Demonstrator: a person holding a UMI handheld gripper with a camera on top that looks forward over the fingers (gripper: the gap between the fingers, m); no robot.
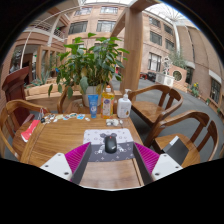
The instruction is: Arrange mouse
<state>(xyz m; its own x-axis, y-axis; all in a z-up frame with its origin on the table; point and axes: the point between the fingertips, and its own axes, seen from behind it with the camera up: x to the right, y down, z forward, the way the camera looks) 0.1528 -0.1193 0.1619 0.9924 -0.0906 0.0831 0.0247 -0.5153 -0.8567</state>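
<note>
between open jaws, mouse (110, 144) rests.

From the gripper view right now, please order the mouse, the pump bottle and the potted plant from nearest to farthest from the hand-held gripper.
1. Mouse: between the open fingers of the hand-held gripper.
2. Pump bottle: beyond the fingers, mid-table.
3. Potted plant: at the table's far side.
</note>
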